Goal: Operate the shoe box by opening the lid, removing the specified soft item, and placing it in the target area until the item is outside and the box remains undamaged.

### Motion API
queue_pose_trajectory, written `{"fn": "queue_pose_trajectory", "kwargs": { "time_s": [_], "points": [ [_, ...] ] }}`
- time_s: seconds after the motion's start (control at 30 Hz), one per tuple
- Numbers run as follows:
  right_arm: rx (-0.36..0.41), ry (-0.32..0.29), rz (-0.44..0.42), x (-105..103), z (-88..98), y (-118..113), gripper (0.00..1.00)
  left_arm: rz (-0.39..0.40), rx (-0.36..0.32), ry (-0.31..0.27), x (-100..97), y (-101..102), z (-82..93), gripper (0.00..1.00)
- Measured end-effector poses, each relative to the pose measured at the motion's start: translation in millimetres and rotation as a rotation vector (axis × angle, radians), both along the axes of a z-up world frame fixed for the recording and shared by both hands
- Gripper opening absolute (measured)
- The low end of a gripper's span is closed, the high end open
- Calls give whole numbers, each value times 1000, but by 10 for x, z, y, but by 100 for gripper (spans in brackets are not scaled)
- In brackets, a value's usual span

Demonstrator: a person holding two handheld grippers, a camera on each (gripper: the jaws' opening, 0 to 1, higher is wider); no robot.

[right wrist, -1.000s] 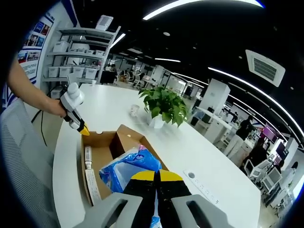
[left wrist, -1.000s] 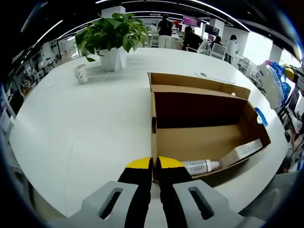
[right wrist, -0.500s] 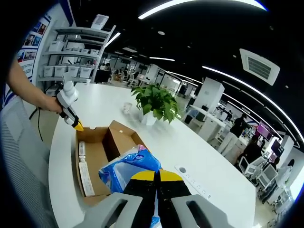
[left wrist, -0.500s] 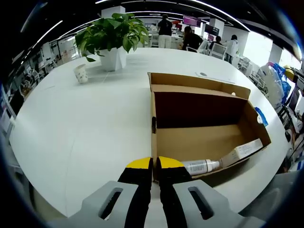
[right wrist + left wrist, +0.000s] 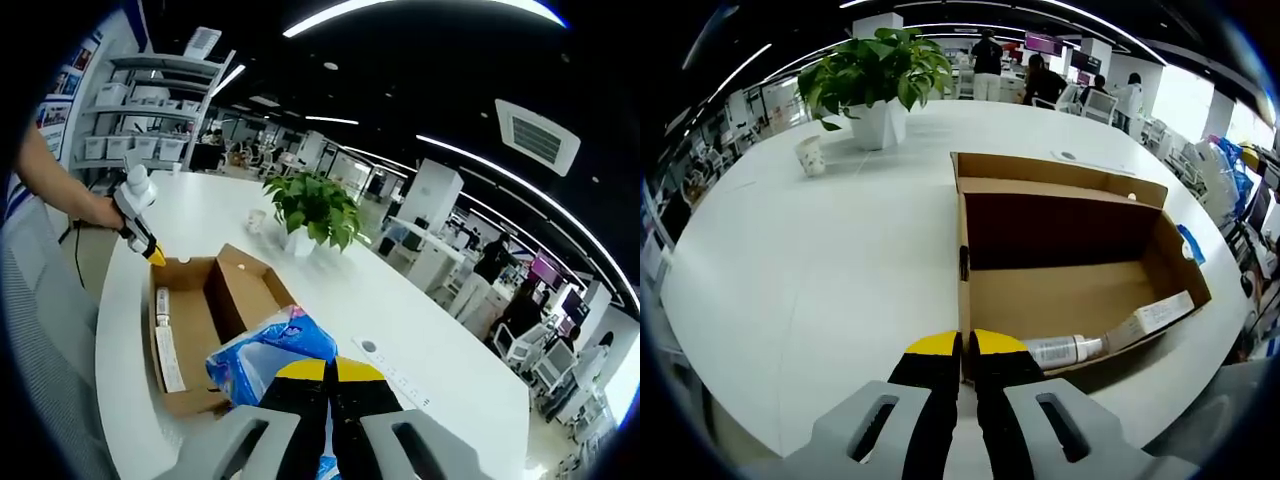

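Observation:
The open cardboard shoe box (image 5: 1070, 290) lies on the white table (image 5: 820, 280) with its lid flap (image 5: 1060, 172) folded back at the far side. Inside it rest a white bottle (image 5: 1065, 350) and a long white carton (image 5: 1152, 317). My left gripper (image 5: 965, 346) is shut at the box's near left corner, with the wall's edge running in between its yellow tips. From the right gripper view, the left gripper (image 5: 148, 250) touches that corner of the box (image 5: 205, 325). My right gripper (image 5: 328, 369) is shut on a soft blue-and-white plastic pack (image 5: 262, 352), held above the box.
A potted plant (image 5: 880, 75) and a paper cup (image 5: 812, 155) stand at the far left of the table. Blue bags (image 5: 1215, 165) hang at the right edge. A power strip (image 5: 395, 372) lies beyond the box. Shelves (image 5: 125, 115) and a grey chair (image 5: 40, 330) stand at the left.
The right gripper has lifted higher and farther from the box with the pack still in it, so the box looks smaller. The left gripper and box have not moved.

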State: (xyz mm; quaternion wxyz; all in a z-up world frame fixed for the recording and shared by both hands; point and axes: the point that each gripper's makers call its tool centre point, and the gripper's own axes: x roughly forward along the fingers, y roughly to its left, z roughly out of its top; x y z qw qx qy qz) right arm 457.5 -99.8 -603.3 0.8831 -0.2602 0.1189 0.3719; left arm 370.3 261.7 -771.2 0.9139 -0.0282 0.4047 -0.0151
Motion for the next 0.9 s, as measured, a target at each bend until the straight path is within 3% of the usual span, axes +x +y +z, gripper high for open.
{"fn": "queue_pose_trajectory", "kwargs": {
  "time_s": [0.9],
  "points": [
    [-13, -15, -110, 48, 7, -742, 0, -2, 15, 6, -9, 4, -2, 1]
  ]
}}
